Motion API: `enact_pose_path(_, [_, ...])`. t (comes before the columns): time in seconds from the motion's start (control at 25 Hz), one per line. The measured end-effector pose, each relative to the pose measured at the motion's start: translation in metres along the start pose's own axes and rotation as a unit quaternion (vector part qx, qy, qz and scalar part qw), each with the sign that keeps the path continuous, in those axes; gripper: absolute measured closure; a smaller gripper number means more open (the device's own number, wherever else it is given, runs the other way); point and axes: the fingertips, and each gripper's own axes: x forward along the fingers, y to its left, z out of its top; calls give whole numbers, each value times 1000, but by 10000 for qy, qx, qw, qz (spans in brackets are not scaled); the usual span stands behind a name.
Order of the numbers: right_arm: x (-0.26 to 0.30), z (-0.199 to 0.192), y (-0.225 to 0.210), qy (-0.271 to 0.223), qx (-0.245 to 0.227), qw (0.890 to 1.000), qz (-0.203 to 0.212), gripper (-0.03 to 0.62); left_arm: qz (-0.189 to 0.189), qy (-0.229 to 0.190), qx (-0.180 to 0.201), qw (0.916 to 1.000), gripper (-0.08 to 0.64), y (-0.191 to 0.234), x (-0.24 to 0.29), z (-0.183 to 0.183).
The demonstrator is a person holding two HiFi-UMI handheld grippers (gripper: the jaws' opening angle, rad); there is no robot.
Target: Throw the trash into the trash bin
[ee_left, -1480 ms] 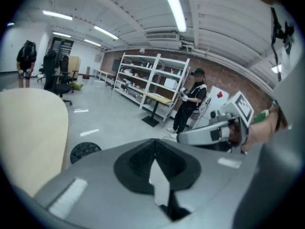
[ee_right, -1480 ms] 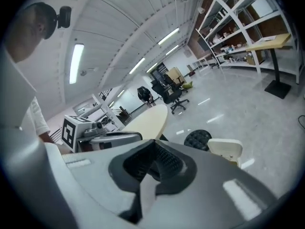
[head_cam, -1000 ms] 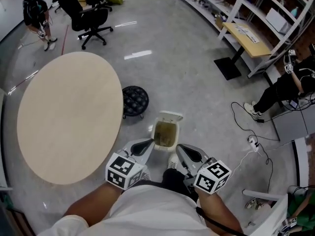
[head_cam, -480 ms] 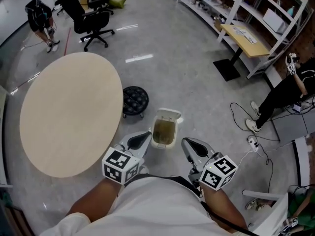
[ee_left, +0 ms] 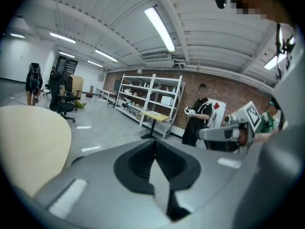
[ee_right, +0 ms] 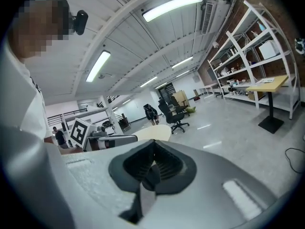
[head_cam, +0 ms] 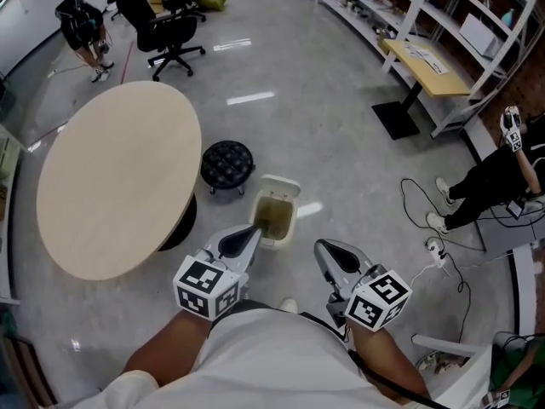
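Left claw (head_cam: 252, 230) and right claw (head_cam: 324, 247) both closed, empty, beside the open trash bin (head_cam: 274, 211)
Since a second ago both claws have shifted; the left tip now overlaps the bin's rim on the floor, off the tabletop's (head_cam: 111, 177) right edge. No trash shows in either claw or on the tabletop, so disposal appears done. A black stool (head_cam: 227, 165) stands just beyond the bin, obstructing nothing

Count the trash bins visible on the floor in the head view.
1. The open trash bin stands on the floor beside the black stool, just beyond the jaws of the left gripper, right of the round table. Others may lie out of view.
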Motion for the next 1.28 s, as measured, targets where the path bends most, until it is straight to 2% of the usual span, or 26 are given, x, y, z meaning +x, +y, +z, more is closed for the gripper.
enact_pose_path(0.16, [-18, -10, -8, 56, 32, 9999, 151, 591, 193, 52, 15, 9998, 554, -23, -1, -13])
enact_pose_path(0.44, [-22, -30, -9, 202, 92, 9992, 345, 591, 392, 83, 25, 9992, 554, -29, -9, -23])
enact_pose_path(0.84, [1, -22, 7, 16, 227, 9997, 14, 591, 153, 165, 207, 9995, 554, 4, -19, -6])
enact_pose_path(1.08, [24, -22, 21, 20, 195, 9998, -85, 591, 101, 218, 125, 9996, 554, 31, -29, -9])
enact_pose_path(1.28, [29, -20, 23, 51, 174, 9997, -164, 591, 46, 207, 93, 9997, 554, 35, -31, -5])
